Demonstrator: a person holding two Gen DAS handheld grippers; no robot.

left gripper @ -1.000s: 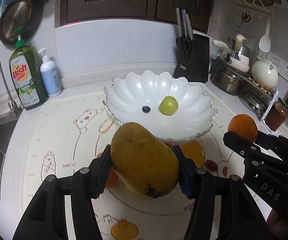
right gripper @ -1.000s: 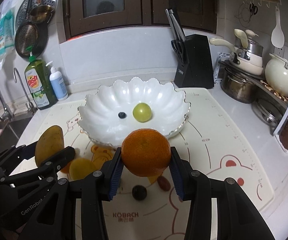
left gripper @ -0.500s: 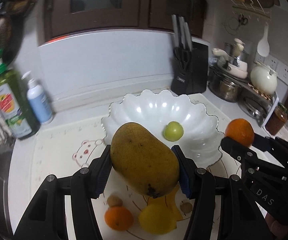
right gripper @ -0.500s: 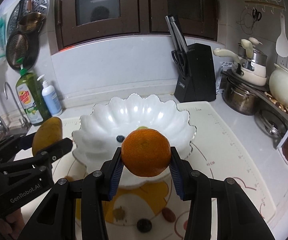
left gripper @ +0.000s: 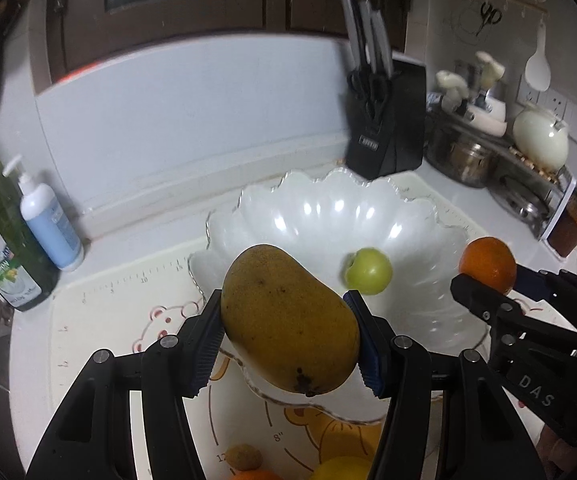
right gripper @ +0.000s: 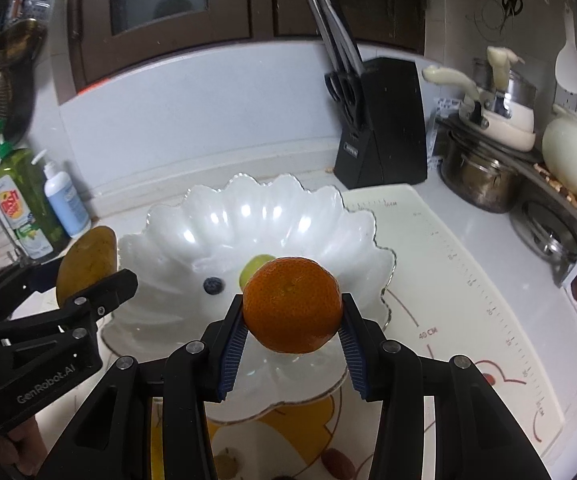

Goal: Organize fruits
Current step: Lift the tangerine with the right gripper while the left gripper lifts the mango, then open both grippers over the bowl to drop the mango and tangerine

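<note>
Both fruits now sit further over the scalloped white bowl (right gripper: pixel 160 248) than a second ago. Mango (left gripper: pixel 288 318), centre frame, clamped in the left gripper (left gripper: pixel 286 338); orange (right gripper: pixel 292 305), centre frame, clamped in the right gripper (right gripper: pixel 291 334). Green fruit (left gripper: pixel 368 271) and blueberry (right gripper: pixel 213 285) lie inside the bowl. Knife block (right gripper: pixel 380 120) upper right.

One mango (left gripper: pixel 288 320), one orange (right gripper: pixel 292 304), one green fruit (left gripper: pixel 368 271), one blueberry (right gripper: pixel 213 285), one bowl (right gripper: pixel 360 224), two bottles (right gripper: pixel 44 204)
</note>
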